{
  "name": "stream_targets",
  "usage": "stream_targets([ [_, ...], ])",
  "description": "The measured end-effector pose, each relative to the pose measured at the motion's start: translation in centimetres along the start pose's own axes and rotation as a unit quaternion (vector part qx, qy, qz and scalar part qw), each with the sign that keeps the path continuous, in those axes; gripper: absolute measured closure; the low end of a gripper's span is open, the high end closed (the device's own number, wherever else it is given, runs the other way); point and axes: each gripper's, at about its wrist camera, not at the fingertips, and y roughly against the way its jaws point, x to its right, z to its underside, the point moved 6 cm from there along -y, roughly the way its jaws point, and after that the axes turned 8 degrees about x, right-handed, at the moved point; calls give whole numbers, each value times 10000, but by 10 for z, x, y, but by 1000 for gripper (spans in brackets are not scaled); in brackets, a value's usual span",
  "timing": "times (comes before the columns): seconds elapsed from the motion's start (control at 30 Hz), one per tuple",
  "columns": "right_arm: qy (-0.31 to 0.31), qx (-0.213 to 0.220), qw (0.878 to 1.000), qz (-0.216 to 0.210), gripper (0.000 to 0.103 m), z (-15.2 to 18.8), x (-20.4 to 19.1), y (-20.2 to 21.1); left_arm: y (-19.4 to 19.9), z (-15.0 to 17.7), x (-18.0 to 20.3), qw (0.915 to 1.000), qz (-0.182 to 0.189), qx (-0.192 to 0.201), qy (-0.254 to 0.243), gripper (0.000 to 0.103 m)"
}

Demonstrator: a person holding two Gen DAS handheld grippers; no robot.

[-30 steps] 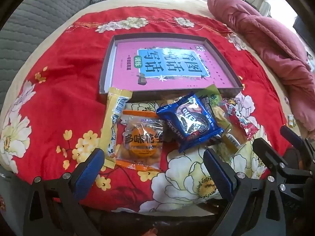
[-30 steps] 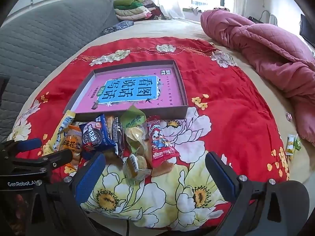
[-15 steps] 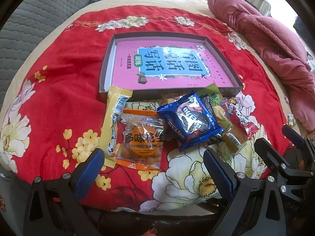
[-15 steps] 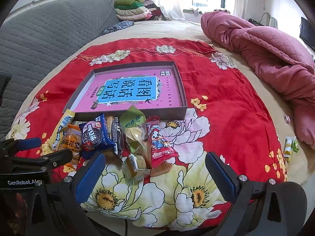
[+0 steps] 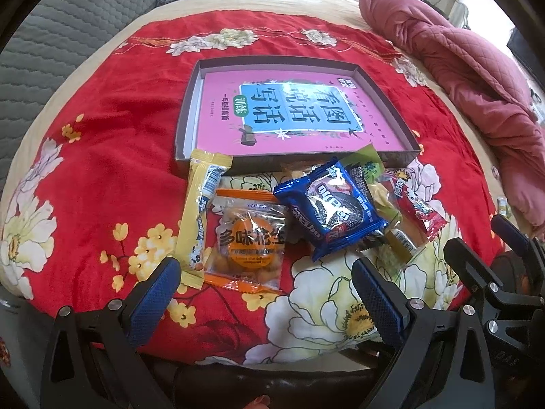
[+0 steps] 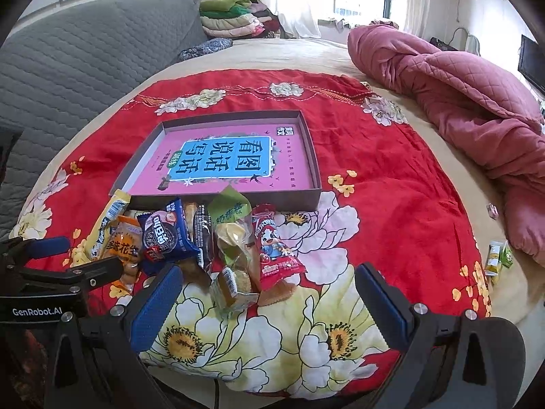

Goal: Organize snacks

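Nothing's really moved; both grippers [image 5: 265, 293] [image 6: 269, 296] hover released before the snacks (none grabbed); next, grab the Oreo pack [image 5: 332, 209].

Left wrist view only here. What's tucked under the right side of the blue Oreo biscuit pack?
Observer: A narrow black foil packet, lying between the blue Oreo biscuit pack and a clear plastic packet with a green top.
Operator: Right gripper jaws?
Observer: The right gripper has its jaws wide open and grips nothing. It is at the near end of the snack pile.
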Motion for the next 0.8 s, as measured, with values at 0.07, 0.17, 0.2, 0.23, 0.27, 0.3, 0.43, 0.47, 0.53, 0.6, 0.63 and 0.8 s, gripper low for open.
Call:
stream_targets([
  [0.07,17,7,10000,6,1,0,0,1,0,0,0,10000,-3,1,-3,3],
  [0.17,8,5,10000,7,1,0,0,1,1,1,0,10000,-21,3,2,3],
  [0.2,6,4,10000,6,1,0,0,1,1,1,0,10000,-21,-3,7,3],
  [0.23,3,-3,10000,6,1,0,0,1,1,1,0,10000,-24,-6,9,3],
  [0.27,4,-7,10000,8,1,0,0,1,1,1,0,10000,-24,-9,11,3],
  [0.3,5,-11,10000,7,1,0,0,2,1,1,0,10000,-23,-13,10,3],
  [0.43,24,-28,10000,-4,1,1,-1,0,0,1,-1,10000,-19,-18,7,3],
  [0.47,30,-32,10000,-8,1,1,-2,0,0,2,-1,10000,-19,-19,7,3],
  [0.53,36,-39,10000,-20,1,1,-2,-1,1,2,-1,10000,-18,-22,8,3],
  [0.6,35,-38,10000,-25,1,1,-2,-1,0,1,-1,10000,-23,-23,12,3],
  [0.63,34,-41,10000,-26,1,1,-2,-1,0,1,-1,10000,-20,-24,15,3],
  [0.8,30,-44,10000,-31,1,2,-3,-1,0,2,-2,10000,-20,-33,17,3],
])
